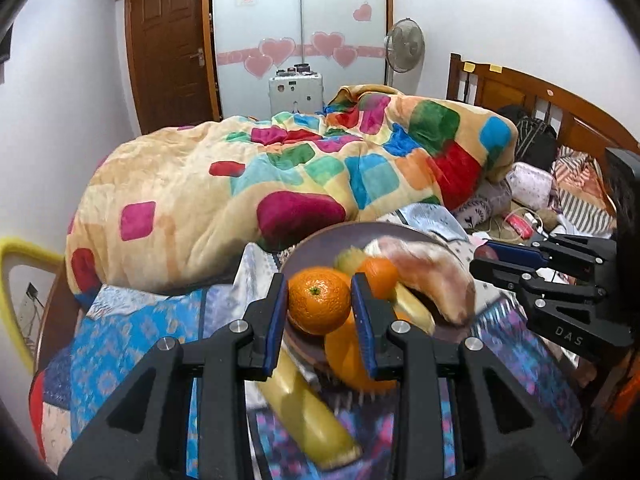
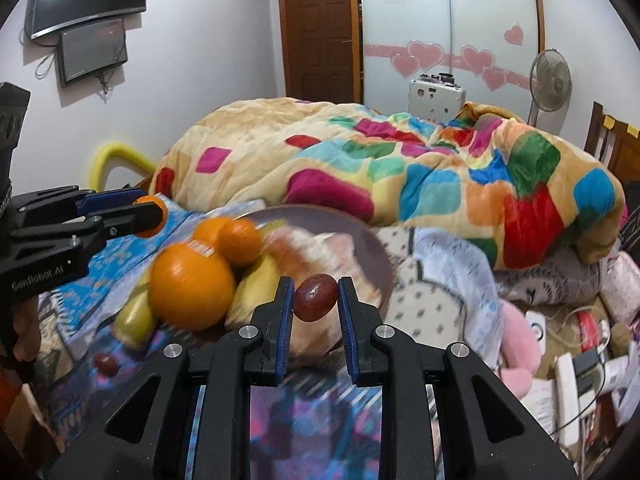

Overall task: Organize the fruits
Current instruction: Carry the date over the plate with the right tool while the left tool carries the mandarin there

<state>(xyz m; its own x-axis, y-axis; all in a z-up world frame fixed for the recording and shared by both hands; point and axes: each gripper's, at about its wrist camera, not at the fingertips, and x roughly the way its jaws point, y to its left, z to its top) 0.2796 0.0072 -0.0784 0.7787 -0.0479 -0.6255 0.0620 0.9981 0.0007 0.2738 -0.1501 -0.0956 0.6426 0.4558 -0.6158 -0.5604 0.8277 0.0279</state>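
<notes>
Left gripper (image 1: 320, 300) clamped on a tangerine (image 1: 319, 300); right gripper (image 2: 314, 300) barely pinching a grape (image 2: 315, 297). Could slip from smooth pads, rolling off the crowded plate (image 2: 380, 264) just ahead.

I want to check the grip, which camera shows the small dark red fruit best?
The right wrist view: the dark red fruit sits sharp between the right gripper pads. The left wrist view shows only a sliver of it.

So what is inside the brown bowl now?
The brown bowl holds a big orange, a smaller orange, bananas and a blurred pinkish thing. What lies under them is covered.
</notes>
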